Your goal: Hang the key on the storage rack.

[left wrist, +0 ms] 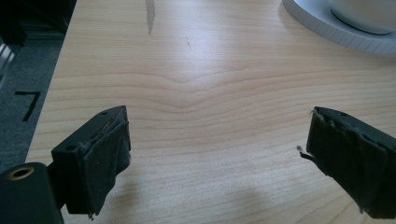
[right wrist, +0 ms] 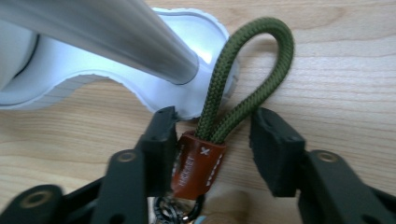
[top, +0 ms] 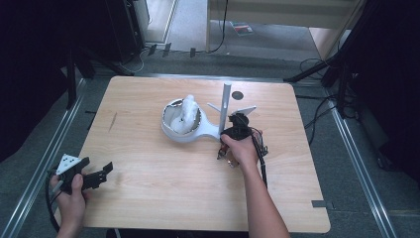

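Keychain loop [right wrist: 247,79] lies between right claw [right wrist: 212,126] jaws, spread, pointing at stand post [right wrist: 107,32]; left claw [left wrist: 219,154] spread, far.

My left gripper [top: 94,177]: black body, grey three-cornered plate with dark dots on top, black cable trailing off behind my hand. Its jaws are blocky black plastic with worn, frayed dark pads and a brass-ringed screw hole near the base. My right gripper [top: 229,152]: black too, thin wires and a black cable along my forearm, brass-ringed screw holes. Both forearms bare, no sleeves.
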### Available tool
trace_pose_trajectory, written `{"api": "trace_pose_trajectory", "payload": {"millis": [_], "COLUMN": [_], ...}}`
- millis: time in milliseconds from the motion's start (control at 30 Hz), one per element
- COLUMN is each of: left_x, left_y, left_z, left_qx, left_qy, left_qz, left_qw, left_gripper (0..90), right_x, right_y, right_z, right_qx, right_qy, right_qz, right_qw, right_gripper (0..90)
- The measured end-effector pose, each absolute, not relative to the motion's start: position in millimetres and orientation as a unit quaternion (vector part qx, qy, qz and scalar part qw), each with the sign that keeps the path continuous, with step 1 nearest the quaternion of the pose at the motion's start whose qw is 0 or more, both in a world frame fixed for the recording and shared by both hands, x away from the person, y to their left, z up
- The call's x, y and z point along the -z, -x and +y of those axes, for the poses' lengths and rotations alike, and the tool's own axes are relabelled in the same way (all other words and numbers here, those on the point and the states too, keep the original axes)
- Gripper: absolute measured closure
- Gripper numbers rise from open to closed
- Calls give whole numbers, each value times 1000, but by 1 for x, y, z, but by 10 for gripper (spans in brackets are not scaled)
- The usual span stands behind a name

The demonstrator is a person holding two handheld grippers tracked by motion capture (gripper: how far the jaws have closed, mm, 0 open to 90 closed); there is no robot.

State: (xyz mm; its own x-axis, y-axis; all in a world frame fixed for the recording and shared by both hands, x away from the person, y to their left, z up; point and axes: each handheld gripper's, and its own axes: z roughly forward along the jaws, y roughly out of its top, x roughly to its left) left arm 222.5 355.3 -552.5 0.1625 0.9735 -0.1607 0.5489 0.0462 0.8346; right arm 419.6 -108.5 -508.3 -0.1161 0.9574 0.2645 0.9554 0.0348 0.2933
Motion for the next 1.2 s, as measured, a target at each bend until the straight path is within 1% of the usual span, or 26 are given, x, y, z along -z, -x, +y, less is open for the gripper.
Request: {"api": "trace_pose_trajectory", "payload": {"millis": [67,133,200,233,333,367,400,467,500,567,633,733,800,1000,1200], "left_x": [552,553,552,552,553,553,553,553,553,553,553,553,553,553,553], "left_y": [-223,-222,-222,-223,-223,-223,-223,-223,-223,-223,-223,-223,-223,-223,-223], "left_z": [355,355,355,355,355,355,355,355,355,355,355,355,355,355,355], "left_qx": [-258,-258,-257,-257,-257,-257,-258,-258,-258,-258,-259,-258,-258,-258,-257], "left_qy": [-641,-641,-641,-641,-641,-641,-641,-642,-642,-642,-642,-642,-642,-641,-641], "left_qz": [594,594,594,594,594,594,594,593,593,593,593,593,593,594,594], "left_qw": [412,413,413,412,412,413,412,412,412,411,412,412,412,412,412], "left_gripper": [70,70,70,70,70,70,70,70,70,70,70,70,70,70,70], "right_x": [508,507,506,506,508,508,508,508,508,508,508,508,508,509,511], "right_y": [-420,-420,-419,-419,-419,-418,-418,-417,-417,-417,-417,-416,-416,-413,-407], "right_z": [-110,-112,-114,-115,-120,-121,-121,-121,-121,-120,-122,-125,-126,-129,-139], "right_qx": [-202,-202,-198,-193,-174,-156,-156,-129,-123,-112,-111,-115,-118,-131,-178], "right_qy": [-664,-661,-660,-659,-656,-652,-652,-644,-638,-631,-631,-634,-635,-640,-640], "right_qz": [720,722,725,727,733,739,739,749,754,760,761,758,756,748,737], "right_qw": [0,-1,9,16,32,59,59,91,95,102,100,104,104,114,123], "right_gripper": [558,608,668,676,677,676,676,672,666,615,614,674,689,712,720]}}
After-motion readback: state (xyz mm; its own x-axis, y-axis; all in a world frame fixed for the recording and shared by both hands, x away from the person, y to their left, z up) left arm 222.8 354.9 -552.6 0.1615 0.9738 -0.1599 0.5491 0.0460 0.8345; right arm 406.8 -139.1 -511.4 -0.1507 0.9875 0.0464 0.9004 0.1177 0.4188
